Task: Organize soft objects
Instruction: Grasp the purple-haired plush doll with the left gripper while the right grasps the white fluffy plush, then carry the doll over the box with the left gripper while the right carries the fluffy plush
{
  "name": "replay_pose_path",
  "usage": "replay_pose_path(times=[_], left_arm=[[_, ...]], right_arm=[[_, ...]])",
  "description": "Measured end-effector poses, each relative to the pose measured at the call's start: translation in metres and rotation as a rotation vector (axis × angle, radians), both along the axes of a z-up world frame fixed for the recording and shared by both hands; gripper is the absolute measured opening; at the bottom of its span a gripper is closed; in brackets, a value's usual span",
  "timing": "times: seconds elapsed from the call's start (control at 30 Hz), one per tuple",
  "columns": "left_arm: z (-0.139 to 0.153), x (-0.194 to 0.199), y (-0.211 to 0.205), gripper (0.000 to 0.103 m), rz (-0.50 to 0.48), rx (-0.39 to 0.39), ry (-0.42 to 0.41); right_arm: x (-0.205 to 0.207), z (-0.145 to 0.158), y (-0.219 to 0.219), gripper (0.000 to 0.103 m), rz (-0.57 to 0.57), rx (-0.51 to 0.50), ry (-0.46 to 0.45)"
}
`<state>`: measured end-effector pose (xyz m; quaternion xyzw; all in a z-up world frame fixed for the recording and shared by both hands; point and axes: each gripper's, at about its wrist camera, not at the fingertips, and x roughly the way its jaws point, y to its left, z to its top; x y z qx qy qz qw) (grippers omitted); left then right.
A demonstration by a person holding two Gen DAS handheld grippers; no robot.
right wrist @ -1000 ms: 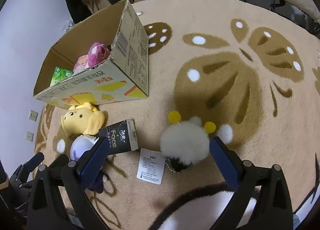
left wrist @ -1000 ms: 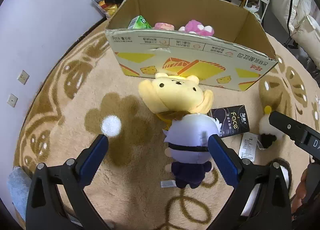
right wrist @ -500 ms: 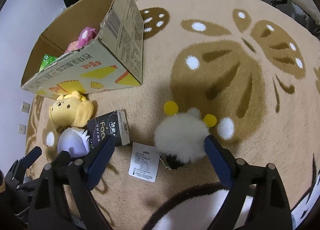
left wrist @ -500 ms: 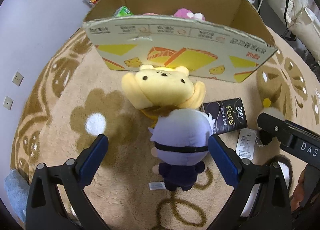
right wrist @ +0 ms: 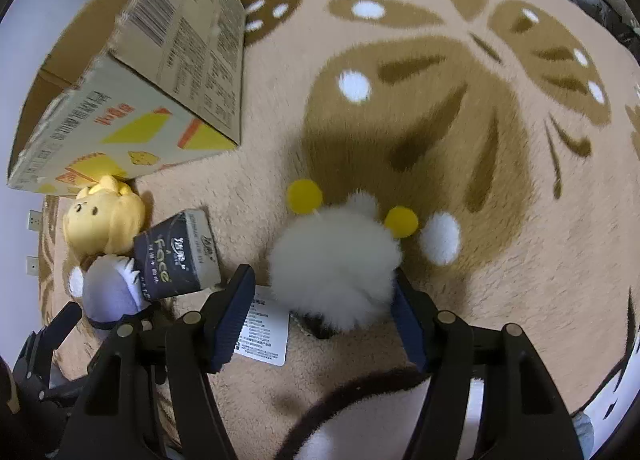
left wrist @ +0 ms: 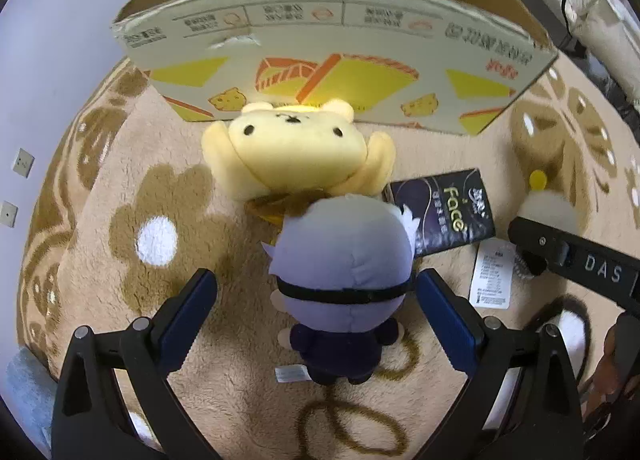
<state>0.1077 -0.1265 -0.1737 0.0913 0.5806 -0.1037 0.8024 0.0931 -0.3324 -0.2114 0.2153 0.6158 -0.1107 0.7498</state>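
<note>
A plush doll with a pale lilac head and dark body (left wrist: 340, 272) lies on the rug, between the fingers of my open left gripper (left wrist: 316, 300), not gripped. A yellow plush bear (left wrist: 296, 151) lies just beyond it, against the cardboard box (left wrist: 340, 47). My right gripper (right wrist: 324, 312) is open around a fluffy white plush with yellow pompoms (right wrist: 336, 256); the right finger is at its edge, the left a little apart. The doll (right wrist: 108, 292) and bear (right wrist: 104, 219) show at the left of the right wrist view.
A dark "Face" tissue pack (left wrist: 444, 211) lies right of the doll, also in the right wrist view (right wrist: 172, 260). A white paper tag (right wrist: 264, 332) lies by the fluffy plush. The box (right wrist: 132, 99) stands on the patterned beige rug (right wrist: 440, 99).
Both grippers have moved forward and down. The doll now sits between the left fingers. The right fingers have narrowed around the fluffy white plush.
</note>
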Motion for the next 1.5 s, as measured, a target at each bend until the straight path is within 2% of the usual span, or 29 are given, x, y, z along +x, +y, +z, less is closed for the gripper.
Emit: replay_pose_path(times=[0.3,0.33,0.4,0.47,0.53,0.57,0.73,0.87,0.97,1.07,1.23,1.3,1.5], left_arm=[[-0.011,0.001,-0.006,0.099,-0.004,0.037,0.021],[-0.012,0.002,-0.006,0.099,-0.003,0.035,0.023],[-0.015,0.003,-0.006,0.099,-0.001,0.034,0.028],[-0.018,0.003,-0.007,0.099,-0.006,0.043,0.031],[-0.021,0.003,-0.007,0.094,-0.012,0.054,0.036],[-0.023,0.003,-0.008,0.091,-0.014,0.057,0.036],[-0.032,0.004,-0.01,0.082,-0.02,0.05,0.065],[-0.039,0.006,-0.011,0.069,-0.006,0.013,0.104],[-0.04,0.007,-0.011,0.059,-0.009,-0.003,0.106],[-0.041,0.003,-0.018,0.056,-0.038,0.015,0.095],[-0.04,-0.002,-0.027,0.055,-0.042,0.015,0.083],[-0.032,-0.004,-0.023,0.055,-0.038,0.014,0.066],[-0.004,-0.008,-0.016,0.055,-0.03,-0.008,-0.004]], right_arm=[[0.017,-0.003,0.004,0.07,0.019,-0.043,0.004],[0.018,-0.003,0.005,0.068,0.019,-0.044,0.001],[0.02,-0.001,0.01,0.055,0.017,-0.05,-0.001],[0.02,-0.003,0.011,0.054,0.014,-0.048,-0.002],[0.021,-0.003,0.008,0.05,0.012,-0.047,0.001],[0.022,-0.003,0.007,0.045,0.012,-0.05,0.006],[0.022,-0.009,0.006,0.043,0.034,-0.063,0.02],[0.019,-0.012,0.01,0.039,0.027,-0.048,0.004],[0.01,-0.005,0.007,0.038,0.025,-0.03,-0.033],[0.01,0.002,0.01,0.038,0.039,-0.029,-0.071],[0.004,0.014,0.014,0.038,0.057,-0.011,-0.141],[0.0,0.022,0.014,0.038,0.059,0.021,-0.204],[-0.012,0.047,0.017,0.038,0.076,0.019,-0.332]])
